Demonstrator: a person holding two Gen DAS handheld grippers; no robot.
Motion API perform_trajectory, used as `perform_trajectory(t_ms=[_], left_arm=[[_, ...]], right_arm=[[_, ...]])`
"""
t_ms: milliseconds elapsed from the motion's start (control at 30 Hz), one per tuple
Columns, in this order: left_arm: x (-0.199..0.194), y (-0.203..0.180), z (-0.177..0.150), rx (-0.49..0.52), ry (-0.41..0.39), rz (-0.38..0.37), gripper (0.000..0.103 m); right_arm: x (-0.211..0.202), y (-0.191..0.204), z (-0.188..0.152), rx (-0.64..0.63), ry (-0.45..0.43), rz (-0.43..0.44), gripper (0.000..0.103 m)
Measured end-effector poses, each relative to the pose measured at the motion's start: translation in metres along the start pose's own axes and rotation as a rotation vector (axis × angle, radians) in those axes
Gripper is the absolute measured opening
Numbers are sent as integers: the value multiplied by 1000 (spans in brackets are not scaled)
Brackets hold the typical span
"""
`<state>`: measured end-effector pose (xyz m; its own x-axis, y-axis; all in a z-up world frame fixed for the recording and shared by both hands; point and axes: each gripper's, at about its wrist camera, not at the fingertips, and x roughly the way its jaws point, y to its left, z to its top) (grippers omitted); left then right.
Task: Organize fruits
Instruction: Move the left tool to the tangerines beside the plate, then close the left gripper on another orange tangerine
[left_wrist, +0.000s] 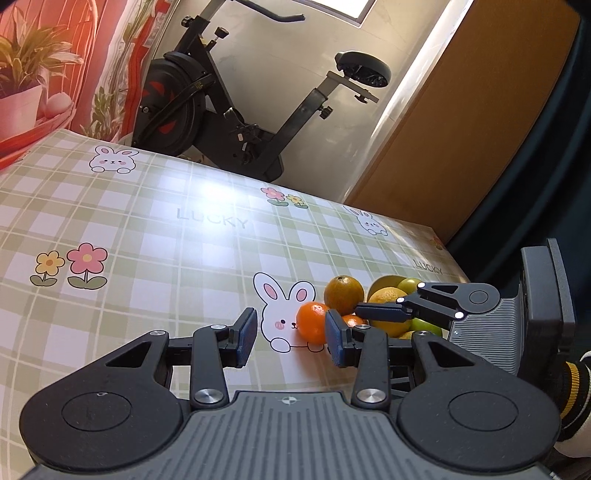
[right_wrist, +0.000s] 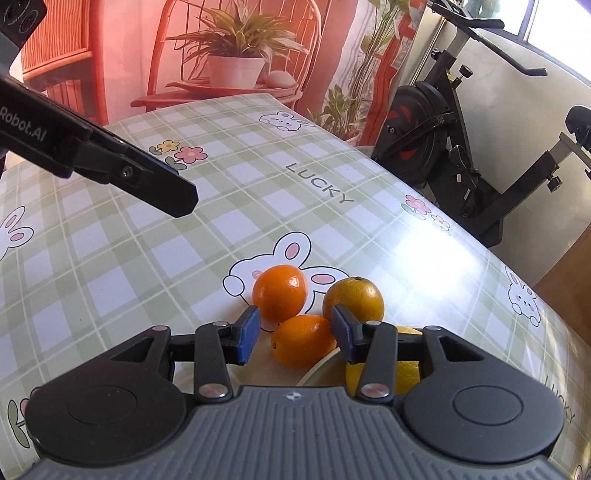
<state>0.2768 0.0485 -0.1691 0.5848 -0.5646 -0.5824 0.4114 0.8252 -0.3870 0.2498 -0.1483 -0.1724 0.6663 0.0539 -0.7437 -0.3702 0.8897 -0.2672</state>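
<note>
right gripper (right_wrist: 293, 334) tilted down, jaws apart over oranges (right_wrist: 303, 340)

Table's got a glossy green plaid tablecloth (right_wrist: 147, 258) with cartoon bunnies, little flowers and "LUCKY" printed all over it. Past the far edge there's a black exercise bike (left_wrist: 229, 110) parked against a pale wall. Far left is a reddish backdrop (right_wrist: 110, 55) showing a potted plant (right_wrist: 236, 55) on a chair. A wooden door (left_wrist: 461, 129) is off to the right.
</note>
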Motion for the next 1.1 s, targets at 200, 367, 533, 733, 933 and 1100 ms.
perform_trajectory(t_ms=[200,367,533,733,933,1100], left_arm=[[0,1,-10,-2,14,-12,42],[2,-3,-16,13,38,-22,42],[8,-10,-21,23,66,-36,42],[20,-14,-26,25,104,-53,42],[28,-17,-35,44,148,-55,42],[31,-18,-43,44,172,-57,42]], right_arm=[[4,6,-3,-5,34,-5,48],[1,23,-12,-20,40,21,46],[-8,33,-19,20,11,36,46],[-16,47,-26,56,-19,74,45],[-20,49,-32,111,-35,98,45],[-25,50,-37,154,-46,97,45]])
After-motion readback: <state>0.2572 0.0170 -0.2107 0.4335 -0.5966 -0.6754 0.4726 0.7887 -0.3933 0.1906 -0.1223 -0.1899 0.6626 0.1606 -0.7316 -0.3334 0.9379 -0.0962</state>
